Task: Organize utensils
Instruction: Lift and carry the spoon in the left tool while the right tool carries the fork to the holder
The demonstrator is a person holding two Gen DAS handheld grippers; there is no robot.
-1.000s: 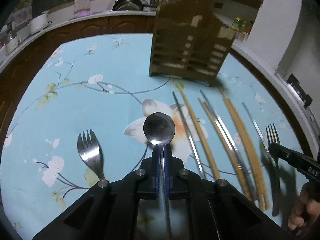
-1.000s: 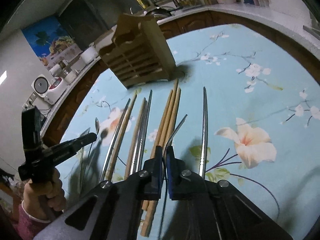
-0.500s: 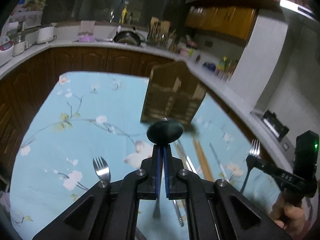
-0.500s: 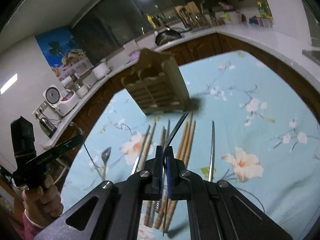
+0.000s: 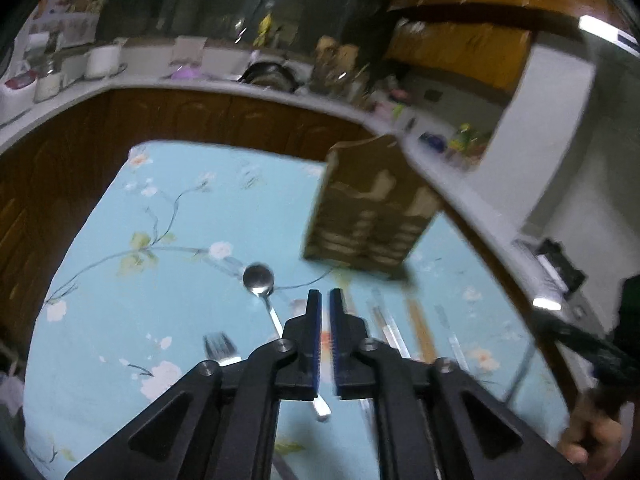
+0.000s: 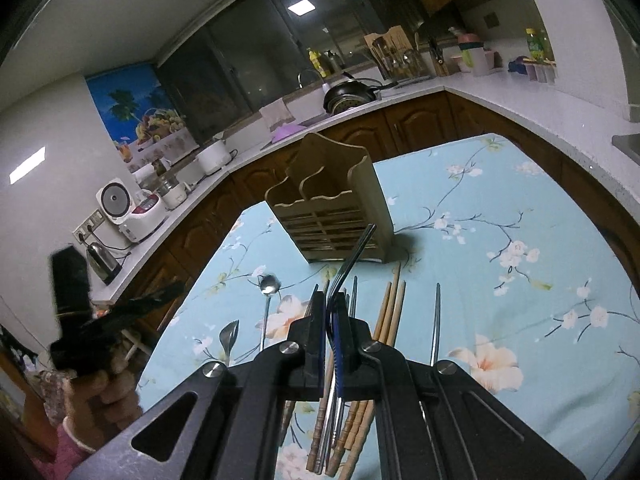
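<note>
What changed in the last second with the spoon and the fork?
The left hand-held gripper let go of the spoon, which now lies on the tablecloth; its jaws are opening, empty. The right hand-held gripper lifted its fork off the cloth, still clamped. Chopsticks and rack stayed put.

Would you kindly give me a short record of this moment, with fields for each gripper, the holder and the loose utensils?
left gripper: jaws opening, nothing between them
right gripper: shut on fork, tines pointing up
wooden holder: upright on floral tablecloth
lying on cloth: spoon, second fork, wooden chopsticks, metal chopstick
</note>
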